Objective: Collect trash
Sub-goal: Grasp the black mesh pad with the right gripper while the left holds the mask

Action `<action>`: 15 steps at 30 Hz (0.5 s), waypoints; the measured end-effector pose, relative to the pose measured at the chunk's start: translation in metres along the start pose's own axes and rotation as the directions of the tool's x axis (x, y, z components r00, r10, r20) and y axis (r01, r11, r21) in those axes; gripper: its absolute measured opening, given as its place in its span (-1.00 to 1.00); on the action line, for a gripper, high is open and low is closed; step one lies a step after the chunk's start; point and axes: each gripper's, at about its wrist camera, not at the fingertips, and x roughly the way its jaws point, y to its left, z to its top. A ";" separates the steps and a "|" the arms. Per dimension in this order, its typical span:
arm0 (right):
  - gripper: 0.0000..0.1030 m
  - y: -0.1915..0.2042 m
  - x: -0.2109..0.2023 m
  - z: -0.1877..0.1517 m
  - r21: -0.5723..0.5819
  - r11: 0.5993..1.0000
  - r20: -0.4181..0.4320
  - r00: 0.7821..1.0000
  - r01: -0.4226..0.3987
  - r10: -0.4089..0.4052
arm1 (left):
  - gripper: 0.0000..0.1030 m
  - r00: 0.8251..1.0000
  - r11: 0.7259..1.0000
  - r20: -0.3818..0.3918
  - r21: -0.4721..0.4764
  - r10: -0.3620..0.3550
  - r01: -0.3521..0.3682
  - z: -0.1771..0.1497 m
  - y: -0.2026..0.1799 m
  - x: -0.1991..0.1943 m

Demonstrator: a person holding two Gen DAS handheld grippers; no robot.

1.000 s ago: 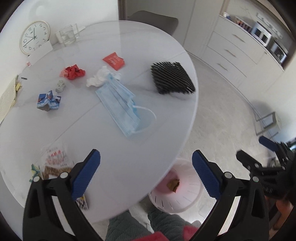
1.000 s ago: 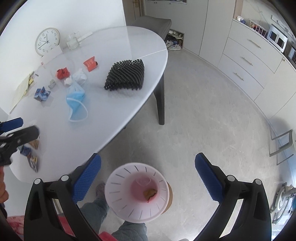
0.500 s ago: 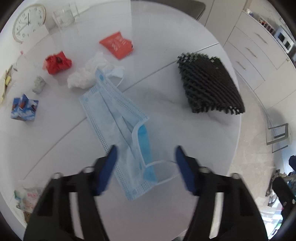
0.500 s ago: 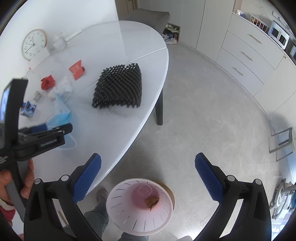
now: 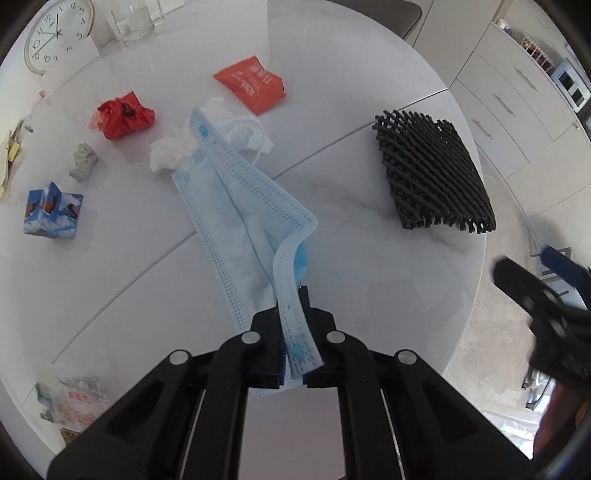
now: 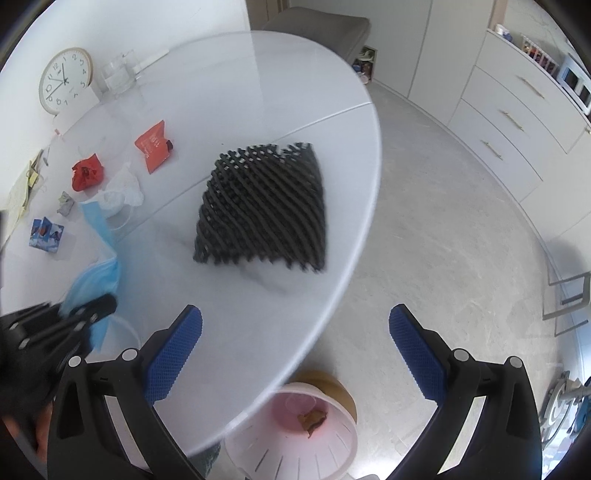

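Note:
My left gripper (image 5: 293, 325) is shut on the near edge of a light blue face mask (image 5: 243, 210) that lies on the white round table (image 5: 369, 277); the mask also shows in the right wrist view (image 6: 98, 273). My right gripper (image 6: 295, 347) is open and empty above the table's near edge, with a black mesh pad (image 6: 262, 214) ahead of it. A pink-and-white bin (image 6: 295, 432) with a brown scrap inside stands on the floor below the table edge.
On the table lie a white tissue (image 5: 173, 147), a crumpled red wrapper (image 5: 123, 116), an orange-red packet (image 5: 251, 83), a small grey wad (image 5: 83, 162), a blue printed carton (image 5: 51, 212) and snack wrappers (image 5: 74, 398). A clock (image 5: 57, 35) and a glass (image 5: 131, 22) stand at the back.
My left gripper moved forward over the table and shut on the mask's near edge. My right gripper moved closer to the table, toward the black mesh pad.

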 end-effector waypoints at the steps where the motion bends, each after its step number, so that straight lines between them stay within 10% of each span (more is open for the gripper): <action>1: 0.96 0.003 0.005 0.006 0.005 1.000 0.000 1.000 -0.005 0.005 | -0.90 1.000 1.000 0.007 0.005 0.000 -0.001 0.001 0.003 -0.004; 15: 0.81 0.002 0.067 0.053 0.209 0.978 -0.047 0.999 -0.004 0.015 | -0.90 1.000 0.998 0.016 0.056 -0.009 0.008 0.007 0.027 -0.013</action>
